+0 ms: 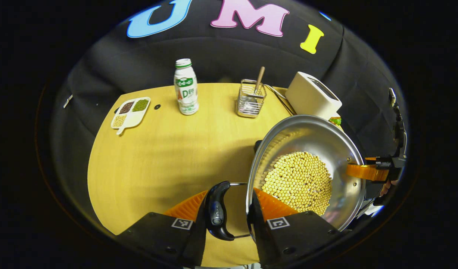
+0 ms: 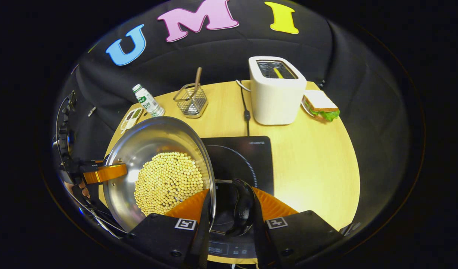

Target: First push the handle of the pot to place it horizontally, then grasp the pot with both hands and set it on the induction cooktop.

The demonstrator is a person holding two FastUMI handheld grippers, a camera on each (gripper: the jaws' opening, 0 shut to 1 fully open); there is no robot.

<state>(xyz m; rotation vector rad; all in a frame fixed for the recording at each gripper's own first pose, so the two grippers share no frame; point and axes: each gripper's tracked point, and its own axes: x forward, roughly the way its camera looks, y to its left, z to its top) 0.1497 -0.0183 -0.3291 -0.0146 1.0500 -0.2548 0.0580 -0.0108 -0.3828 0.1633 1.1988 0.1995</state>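
Two grippers, one pot, two pot handles, one cooktop. In the left gripper view, the left gripper (image 1: 230, 209) sits lowest and nearest, its two fingers closed narrowly around one black curved side handle (image 1: 216, 211) of the round stainless steel pot (image 1: 326, 149); handle lies between the pads, fingers pointing forward over the round light-wood table (image 1: 158, 157). In the right gripper view, the right gripper (image 2: 230, 207) mirrors this, fingers narrowed on the opposite black handle (image 2: 243, 207). Each gripper appears in the other's view at the pot's far rim, with part of a hand behind it. Pot is held between the two grippers, rim tilted toward each camera, interior showing one layer of pale yellow round beans (image 1: 299, 181). Handle-to-handle axis runs from one gripper to the other. In the right gripper view the pot overlaps the left edge of the flat black square induction cooktop (image 2: 251, 157); I cannot tell whether its base touches the glass. Farther back: one white box toaster (image 2: 275, 91) with cord, one sandwich on a plate (image 2: 320, 104), one wire mesh utensil basket (image 1: 250, 99) holding one wooden stick, one white plastic drink bottle (image 1: 186, 87), one small divided white tray of beans (image 1: 130, 112).
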